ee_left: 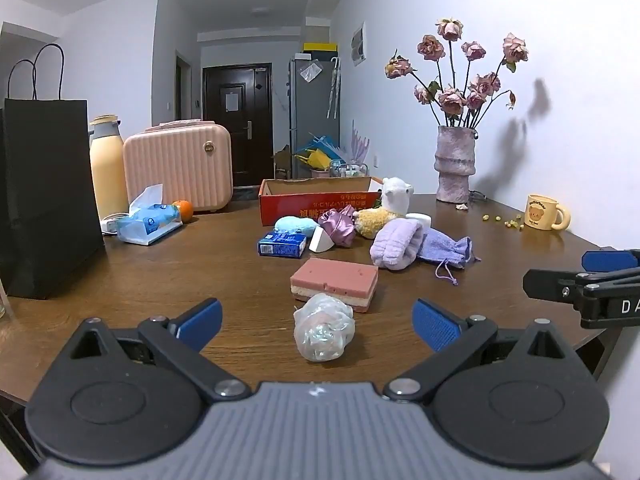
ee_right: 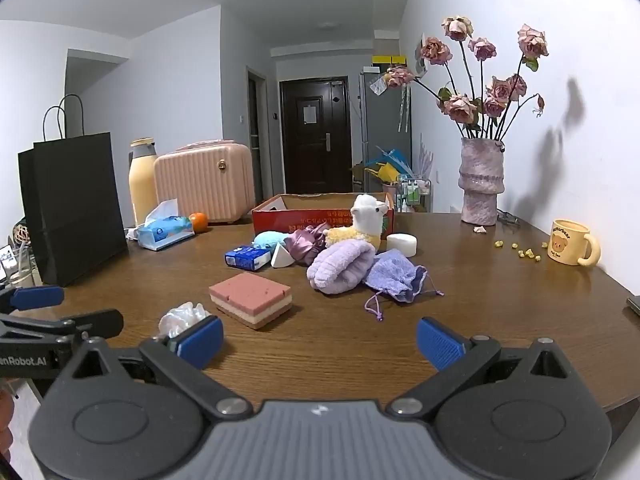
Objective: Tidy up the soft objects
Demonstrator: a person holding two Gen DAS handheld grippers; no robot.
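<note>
Both tongs wide apart, nothing between pads. L gripper (ee_left: 317, 326) angled slightly down over wooden table (ee_left: 160, 280); crumpled clear plastic bag (ee_left: 324, 332) sits just ahead of its gap, not touched. R gripper (ee_right: 319, 342) same tilt, bare table between its fingers; bag (ee_right: 182, 318) shows just beyond its left fingertip.

Pink layered sponge (ee_left: 335, 282) directly behind bag, ahead of L tongs; from R tongs it lies ahead-left (ee_right: 251, 298).

Further ahead, soft-item cluster: rolled lilac towel (ee_right: 342, 266) touching purple drawstring pouch (ee_right: 396, 276); blue tissue pack (ee_right: 247, 258), white wedge sponge (ee_right: 282, 258), purple satin scrunchie (ee_right: 306, 244), light blue puff (ee_right: 270, 239), alpaca plush (ee_right: 362, 224), white cylinder (ee_right: 402, 244).

Red cardboard box (ee_right: 320, 216) open, behind cluster, plush leaning on its front wall.

Far right: vase w/ dried roses (ee_right: 480, 180), yellow bear mug (ee_right: 572, 246). Far left: black paper bag (ee_right: 76, 208), tissue box (ee_right: 164, 232), orange (ee_right: 199, 221), pink case (ee_right: 204, 184).
</note>
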